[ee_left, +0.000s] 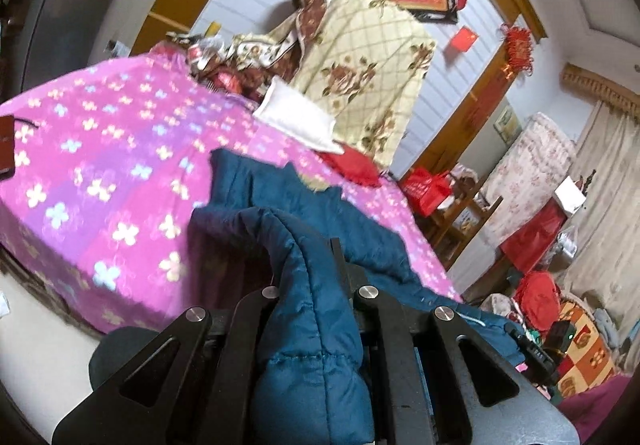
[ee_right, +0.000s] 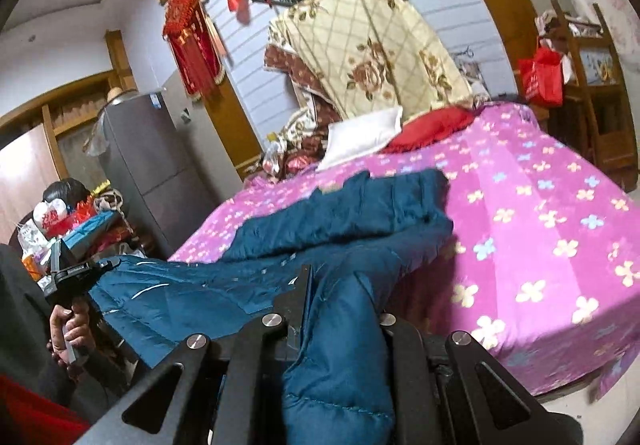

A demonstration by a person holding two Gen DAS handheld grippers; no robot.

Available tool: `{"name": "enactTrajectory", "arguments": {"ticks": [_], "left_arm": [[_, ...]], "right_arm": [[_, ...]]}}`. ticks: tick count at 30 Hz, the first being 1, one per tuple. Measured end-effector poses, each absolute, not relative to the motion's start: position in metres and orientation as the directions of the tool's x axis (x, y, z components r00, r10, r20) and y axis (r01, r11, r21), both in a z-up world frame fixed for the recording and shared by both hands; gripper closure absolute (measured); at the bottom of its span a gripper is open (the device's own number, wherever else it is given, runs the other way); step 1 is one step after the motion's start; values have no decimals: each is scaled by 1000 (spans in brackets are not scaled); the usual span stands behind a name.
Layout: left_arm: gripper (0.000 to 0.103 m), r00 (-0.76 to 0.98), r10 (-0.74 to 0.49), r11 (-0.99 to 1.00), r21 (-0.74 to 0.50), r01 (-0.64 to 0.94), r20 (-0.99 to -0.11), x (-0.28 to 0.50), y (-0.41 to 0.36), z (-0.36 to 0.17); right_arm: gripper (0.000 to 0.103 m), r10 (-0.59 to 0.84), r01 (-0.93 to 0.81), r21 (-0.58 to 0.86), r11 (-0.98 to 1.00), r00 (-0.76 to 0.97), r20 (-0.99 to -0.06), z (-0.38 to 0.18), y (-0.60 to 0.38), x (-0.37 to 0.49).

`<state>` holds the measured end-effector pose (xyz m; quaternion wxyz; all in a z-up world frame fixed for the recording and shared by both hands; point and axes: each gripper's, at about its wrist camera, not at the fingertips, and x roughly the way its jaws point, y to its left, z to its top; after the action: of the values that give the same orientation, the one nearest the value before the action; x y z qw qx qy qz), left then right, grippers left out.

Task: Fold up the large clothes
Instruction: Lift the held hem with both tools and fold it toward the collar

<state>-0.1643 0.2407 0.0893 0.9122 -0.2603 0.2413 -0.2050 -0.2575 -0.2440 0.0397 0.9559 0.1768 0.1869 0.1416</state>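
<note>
Item: teal quilted padded jacket (ee_right: 344, 213), partly on the pink flowered bedspread (ee_right: 540, 229), near edge lifted off the bed. Left gripper (ee_left: 316, 285) and right gripper (ee_right: 344, 297) each clamped tight on a bunched hem fold. Judged soft, bulky, slick-shelled; best gripped at stitched seams.

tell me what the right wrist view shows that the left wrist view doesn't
Only the right wrist view: a grey fridge, and the person's hand holding the left claw's handle, with that claw shut on the coat's edge.

Only the left wrist view: curtains and a dark red case on the bed's far side.

Both: the teal coat half lifted off the pink bed, each view's own claw shut on a coat fold, the right one here, plus the white pillow, red pillow and floral blanket.
</note>
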Motion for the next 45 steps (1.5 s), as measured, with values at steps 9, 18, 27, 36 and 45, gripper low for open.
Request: {"name": "enactTrajectory", "arguments": {"ticks": [9,18,27,36,45], "left_arm": [[96,858,-373,832,-537,140,-352,-129,232,101],[96,926,-180,920,-390,39,-333,-41,205,109],[96,915,-117,928,-371,-38,-386,121,186,96],[95,775,-40,960,-239,-145,-631,257,154,-6],[89,695,-82,957,-250,-145,-715,281,145,-55]], "right_arm": [[90,312,-203,391,898,919,-240,64,-252,-225],[90,132,-70,322,944,976,-174,88,-241,-133],[90,36,43,401,915,982,-188,89,-265,39],[90,23,149,408,901,922,-387,5,-290,153],[88,29,232,371,899,814,-580,-42,-294,189]]}}
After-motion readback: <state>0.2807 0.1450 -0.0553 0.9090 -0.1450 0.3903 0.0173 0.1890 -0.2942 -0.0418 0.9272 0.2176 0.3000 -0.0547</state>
